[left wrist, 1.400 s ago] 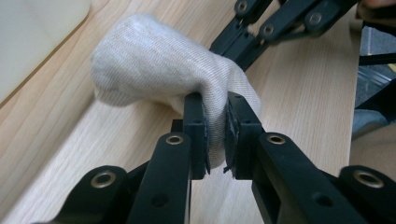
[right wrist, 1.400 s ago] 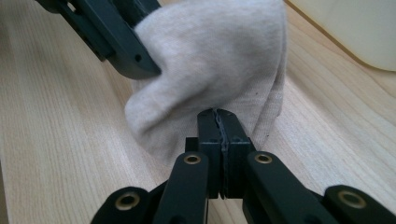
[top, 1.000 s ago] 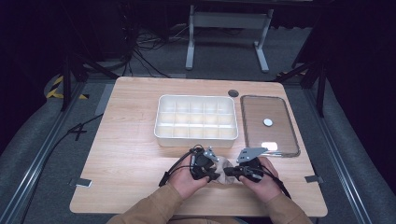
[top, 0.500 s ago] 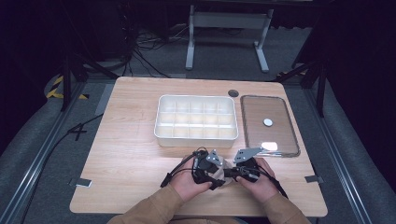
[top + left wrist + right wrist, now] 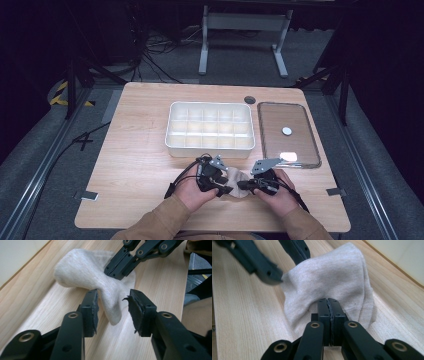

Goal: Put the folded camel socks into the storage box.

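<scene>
1. Just in front of the white compartment tray (image 5: 210, 131), toward the person's side of the wooden table (image 5: 135, 155), lies a pale beige sock (image 5: 236, 177), bunched between the two grippers.
2. Left of the sock, the left gripper (image 5: 220, 186) points toward it; in the left gripper view the left gripper (image 5: 113, 305) has its jaws apart on either side of a hanging fold of the sock (image 5: 100, 281). One pad touches the cloth and the other stands clear, so the cloth is not pinched.
3. Those jaws have just been closing, with the fold of sock between them.
4. Right of the sock, the right gripper (image 5: 245, 185) has its jaws clamped together on the sock's edge. In the right gripper view the right gripper (image 5: 328, 305) shows its two pads pressed flat against each other with the cloth (image 5: 329, 277) gathered and pulled up around their tips.
5. The same grip shows from the left gripper view, where the right gripper (image 5: 117, 272) bites into the top of the sock.
6. Right of the tray, well beyond the sock, a clear lid (image 5: 300, 145) lies flat on the table with a small white disc (image 5: 287, 131) on it.
7. A dark round spot (image 5: 250, 99) sits just behind the tray's far right corner.
</scene>
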